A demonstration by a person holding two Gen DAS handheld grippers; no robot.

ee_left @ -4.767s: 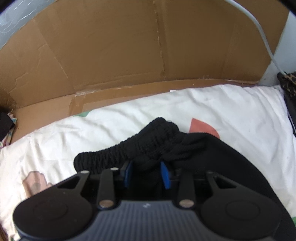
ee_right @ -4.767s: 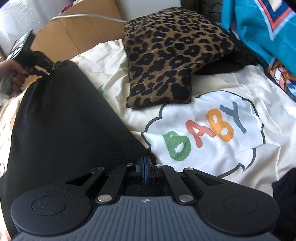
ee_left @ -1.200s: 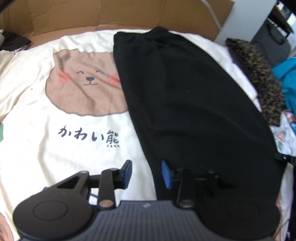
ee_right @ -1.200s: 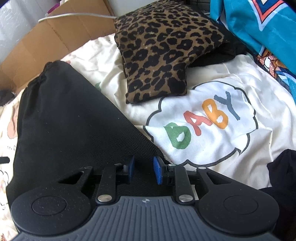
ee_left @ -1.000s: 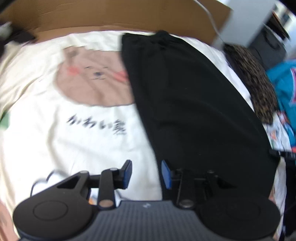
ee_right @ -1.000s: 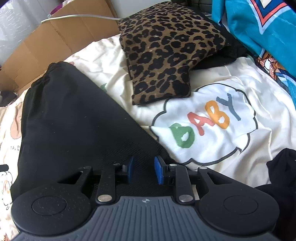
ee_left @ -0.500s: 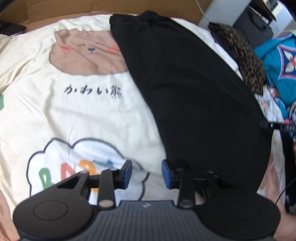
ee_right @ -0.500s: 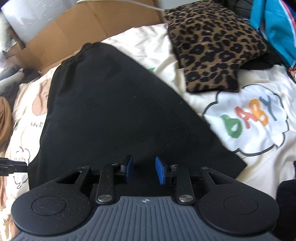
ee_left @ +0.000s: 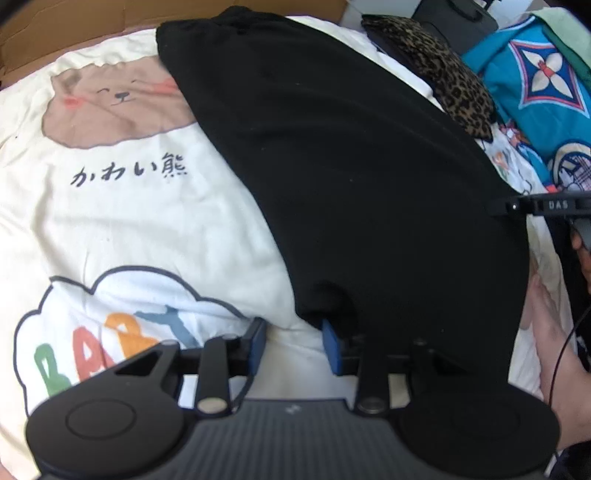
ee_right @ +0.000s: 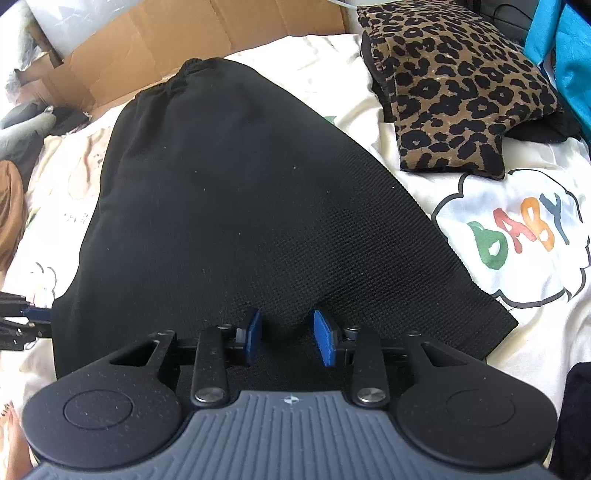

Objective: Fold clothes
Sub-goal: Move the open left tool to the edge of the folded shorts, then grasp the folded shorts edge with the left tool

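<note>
left hand-held gripper: blue pads wide apart, at the near left corner of the black garment | black garment: lies flat on the cream bed sheet | right hand-held gripper: pads apart, low over the garment's near edge | leopard-print cloth: beside it, far right

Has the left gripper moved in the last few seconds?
Yes. The left gripper has pulled back from the black garment's waistband near the cardboard to its bottom hem.
</note>
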